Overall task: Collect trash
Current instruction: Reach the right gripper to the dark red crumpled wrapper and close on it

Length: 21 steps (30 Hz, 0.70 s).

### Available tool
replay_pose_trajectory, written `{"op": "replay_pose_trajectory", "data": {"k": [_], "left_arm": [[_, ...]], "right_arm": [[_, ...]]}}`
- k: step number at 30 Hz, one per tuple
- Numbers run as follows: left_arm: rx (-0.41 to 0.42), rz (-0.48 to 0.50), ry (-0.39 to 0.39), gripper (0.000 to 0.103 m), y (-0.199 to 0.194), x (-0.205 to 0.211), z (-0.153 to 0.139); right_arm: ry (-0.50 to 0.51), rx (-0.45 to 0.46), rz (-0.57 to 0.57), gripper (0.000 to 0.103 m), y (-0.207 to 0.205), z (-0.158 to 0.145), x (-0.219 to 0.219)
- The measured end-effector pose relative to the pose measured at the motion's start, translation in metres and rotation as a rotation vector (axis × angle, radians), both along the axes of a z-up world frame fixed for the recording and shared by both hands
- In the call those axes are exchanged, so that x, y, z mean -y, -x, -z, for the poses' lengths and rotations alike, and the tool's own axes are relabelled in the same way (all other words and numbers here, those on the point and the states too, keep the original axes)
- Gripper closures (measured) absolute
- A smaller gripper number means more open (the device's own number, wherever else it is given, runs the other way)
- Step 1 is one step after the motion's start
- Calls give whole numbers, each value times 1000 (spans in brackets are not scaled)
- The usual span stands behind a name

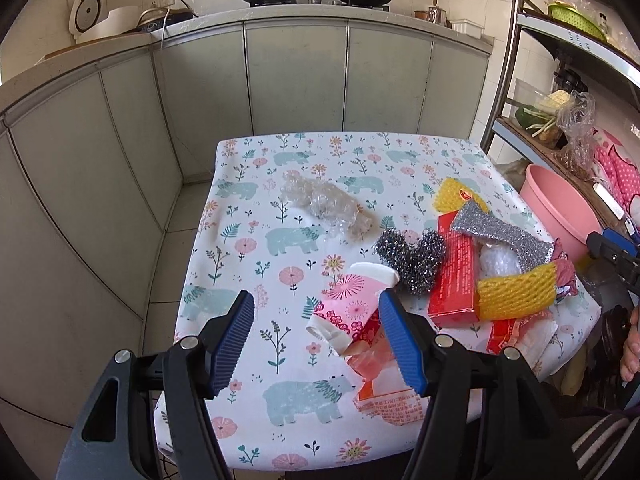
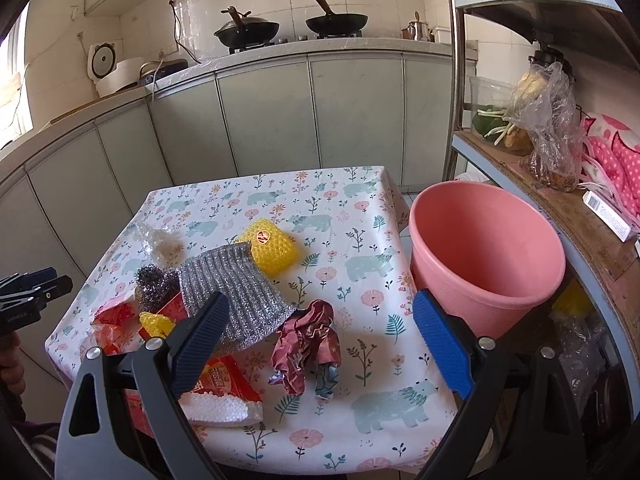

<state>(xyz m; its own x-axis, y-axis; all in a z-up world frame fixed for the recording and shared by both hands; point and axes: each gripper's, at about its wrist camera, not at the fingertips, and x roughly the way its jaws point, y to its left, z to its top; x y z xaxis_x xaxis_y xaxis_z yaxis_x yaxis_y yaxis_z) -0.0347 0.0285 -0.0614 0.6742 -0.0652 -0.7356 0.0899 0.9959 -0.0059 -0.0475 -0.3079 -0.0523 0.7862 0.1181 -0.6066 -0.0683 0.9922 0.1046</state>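
Trash lies on a small table with a bear-print cloth (image 1: pixel 256 264) (image 2: pixel 360 216). My left gripper (image 1: pixel 316 312) is open above a crushed pink paper cup (image 1: pixel 352 300); nothing is between its fingers. My right gripper (image 2: pixel 320 316) is open over a crumpled maroon foil wrapper (image 2: pixel 308 348). Also there: a clear plastic wad (image 1: pixel 324 204) (image 2: pixel 160 244), steel wool (image 1: pixel 412 256) (image 2: pixel 154 282), a silver scouring cloth (image 1: pixel 500 236) (image 2: pixel 236 284), yellow foam nets (image 1: pixel 516 292) (image 2: pixel 272 248), a red box (image 1: pixel 456 276), and red wrappers (image 2: pixel 224 380). A pink bucket (image 2: pixel 488 256) (image 1: pixel 560 208) stands right of the table.
A metal shelf rack (image 2: pixel 560 184) with bags and vegetables stands right of the bucket. Grey kitchen cabinets (image 1: pixel 296 80) with woks on top run behind the table. A person's hand (image 1: pixel 632 344) shows at the right edge of the left wrist view.
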Motion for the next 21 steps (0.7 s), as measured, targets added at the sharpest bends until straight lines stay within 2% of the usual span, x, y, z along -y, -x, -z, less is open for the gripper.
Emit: {"op": "replay_pose_trajectory", "data": {"k": [12,21], "left_arm": [[-83,5,-46,39,-17,13,27],[-92,-3,-49,39,-22,11,32]], "right_arm": [[2,-57,-5,9,-9,15,-1],[8,-83,-13,9,-13,21,-4]]}}
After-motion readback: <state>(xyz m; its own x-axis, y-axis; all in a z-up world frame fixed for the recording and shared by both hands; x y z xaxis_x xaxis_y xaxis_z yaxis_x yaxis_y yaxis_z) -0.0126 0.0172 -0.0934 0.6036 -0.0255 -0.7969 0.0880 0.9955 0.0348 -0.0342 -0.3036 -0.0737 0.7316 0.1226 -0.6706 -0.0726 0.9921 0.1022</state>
